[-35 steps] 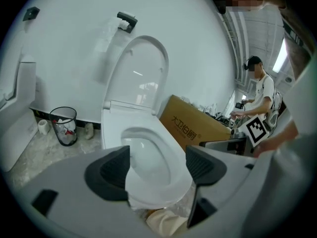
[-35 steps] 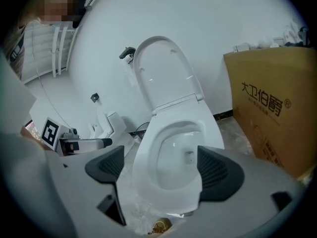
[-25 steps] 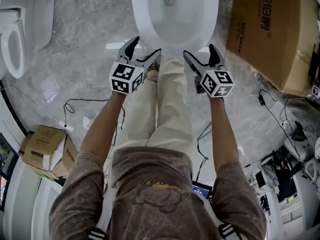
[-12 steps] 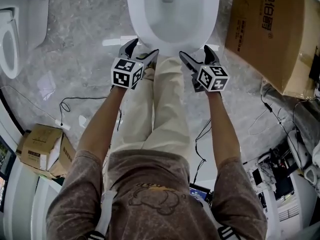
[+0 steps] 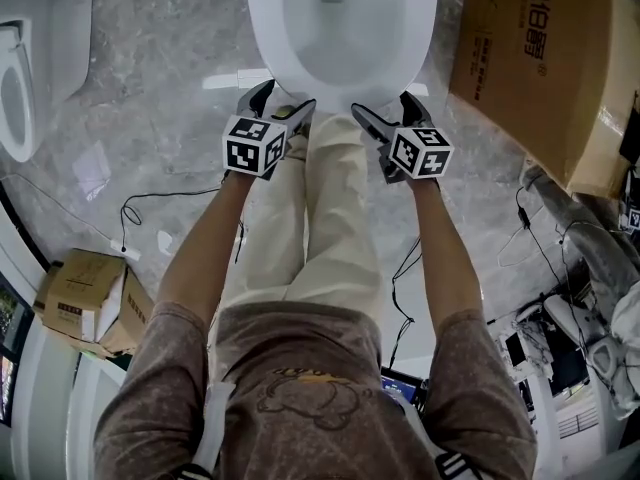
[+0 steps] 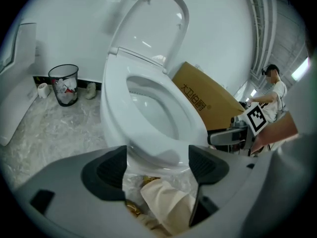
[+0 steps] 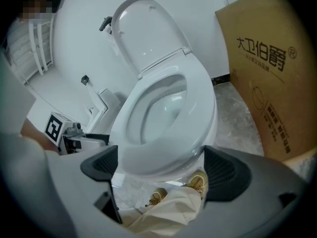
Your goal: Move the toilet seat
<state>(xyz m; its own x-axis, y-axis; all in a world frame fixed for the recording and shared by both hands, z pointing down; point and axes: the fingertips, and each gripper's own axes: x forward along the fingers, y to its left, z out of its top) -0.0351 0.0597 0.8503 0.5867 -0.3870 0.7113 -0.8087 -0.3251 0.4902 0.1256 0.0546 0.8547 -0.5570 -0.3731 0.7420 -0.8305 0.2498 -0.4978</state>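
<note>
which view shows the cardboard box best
The right gripper view: the cardboard box fills the right side, print facing the camera. The head view shows its top, cropped; the left gripper view only a slice behind the toilet.

Before you: smooth, glossy white oval toilet seat (image 7: 163, 152); grey veined stone floor (image 5: 170, 58) polished, reflective. Brown cardboard box (image 5: 540, 58) matt; your cream cloth trousers (image 5: 340, 198) soft, creased; black left gripper pads (image 6: 106, 170) matt, ribbed.
</note>
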